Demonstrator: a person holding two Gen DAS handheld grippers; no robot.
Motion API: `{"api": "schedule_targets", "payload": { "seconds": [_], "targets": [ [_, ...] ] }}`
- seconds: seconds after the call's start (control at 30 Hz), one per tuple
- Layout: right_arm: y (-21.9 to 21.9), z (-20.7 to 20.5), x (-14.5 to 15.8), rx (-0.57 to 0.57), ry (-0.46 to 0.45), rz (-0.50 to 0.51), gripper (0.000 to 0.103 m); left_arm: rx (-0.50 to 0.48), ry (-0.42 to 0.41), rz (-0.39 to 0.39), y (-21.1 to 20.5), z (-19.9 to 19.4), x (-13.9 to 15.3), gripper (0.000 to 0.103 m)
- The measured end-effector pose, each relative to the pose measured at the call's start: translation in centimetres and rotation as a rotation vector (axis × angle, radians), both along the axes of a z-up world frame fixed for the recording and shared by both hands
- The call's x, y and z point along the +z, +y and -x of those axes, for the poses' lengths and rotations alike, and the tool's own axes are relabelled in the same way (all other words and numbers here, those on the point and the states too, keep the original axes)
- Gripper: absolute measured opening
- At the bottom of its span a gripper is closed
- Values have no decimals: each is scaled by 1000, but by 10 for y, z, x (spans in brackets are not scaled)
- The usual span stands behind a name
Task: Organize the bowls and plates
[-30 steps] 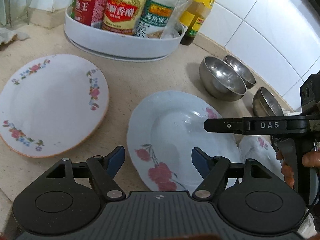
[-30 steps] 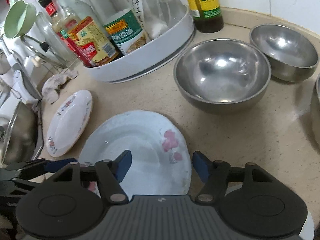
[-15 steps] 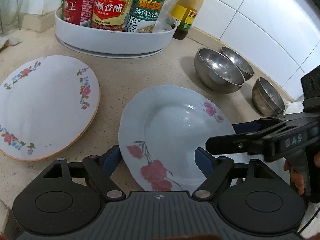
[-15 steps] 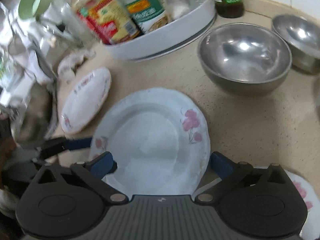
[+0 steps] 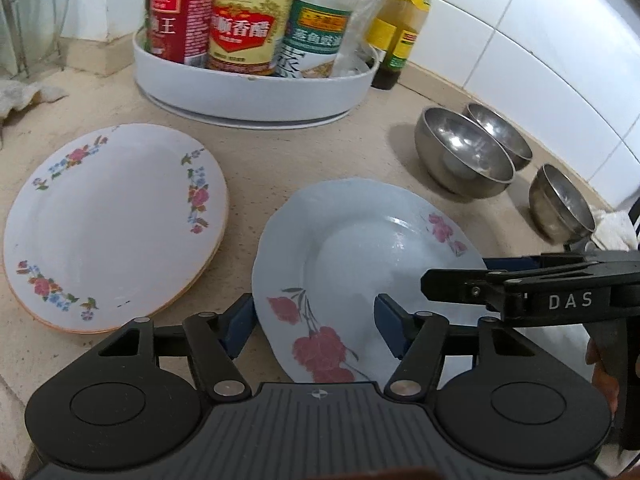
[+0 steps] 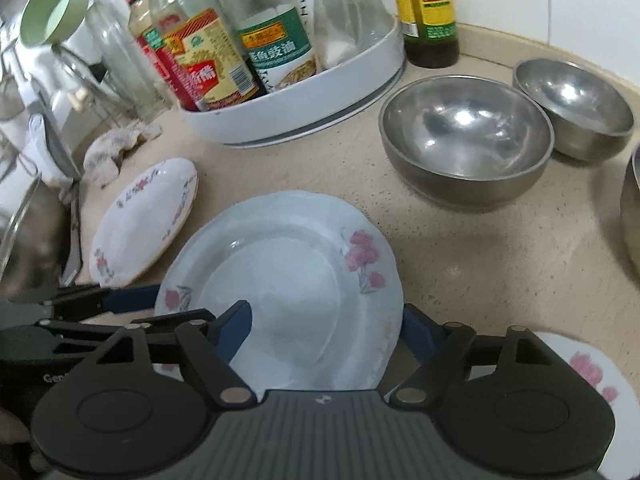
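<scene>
Near the front edge of the beige speckled counter [image 5: 320, 152] lies a pale blue scalloped plate with pink flowers [image 5: 360, 248], and both tools meet at it. The left gripper [image 5: 315, 329] straddles the plate's near left rim: one blue pad sits just outside the edge, the other over the well. Its jaws have just been closing, yet they stand parted with the rim between them and no pad plainly pressing on it. The right gripper [image 6: 326, 332] straddles the near right rim the same way — one pad over the well, the other beyond the edge. Its jaws have also just been closing and are parted, with the rim between them.

To the left of the blue plate, apart from it, rests a stack of white oval plates with small floral sprays [image 5: 112, 224]. Toward the back edge stands a white round tray [image 5: 256, 96] full of sauce bottles, with a dark bottle with a yellow label [image 5: 400, 40] just beside it against the tiled wall. Along the counter's right side sit three steel bowls: a large steel bowl [image 5: 464, 160], a second steel bowl [image 5: 500, 132] touching it from behind, and a third steel bowl [image 5: 560, 204] apart, nearer the front. A white plate with pink flowers [image 6: 592, 368] shows at the near right corner, partly hidden by the right gripper.
</scene>
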State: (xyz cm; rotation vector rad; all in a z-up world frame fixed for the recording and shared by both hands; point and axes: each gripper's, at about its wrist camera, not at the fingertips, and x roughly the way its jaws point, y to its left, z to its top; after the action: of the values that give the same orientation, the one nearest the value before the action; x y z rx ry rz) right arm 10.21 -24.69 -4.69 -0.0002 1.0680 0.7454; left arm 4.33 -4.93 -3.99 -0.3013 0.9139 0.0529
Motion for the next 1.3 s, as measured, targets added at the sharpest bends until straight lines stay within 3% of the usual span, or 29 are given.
{"api": "schedule_targets", "payload": {
  "seconds": [0.2, 0.37, 0.67, 0.9, 1.3],
  "targets": [
    [4, 0, 3, -11, 5, -17, 73, 9, -46, -36, 5, 0, 12, 70],
    [4, -2, 6, -48, 26, -67, 69, 32, -28, 9, 16, 0, 9, 70],
    [19, -5, 21, -61, 13, -109, 69, 65, -75, -3, 32, 5, 24, 70],
    [49, -7, 36, -18, -15, -147, 69, 130, -97, -8, 59, 16, 33, 70],
    [125, -6, 37, 85, -11, -172, 69, 268, -101, -23, 119, 36, 36, 71]
  ]
}}
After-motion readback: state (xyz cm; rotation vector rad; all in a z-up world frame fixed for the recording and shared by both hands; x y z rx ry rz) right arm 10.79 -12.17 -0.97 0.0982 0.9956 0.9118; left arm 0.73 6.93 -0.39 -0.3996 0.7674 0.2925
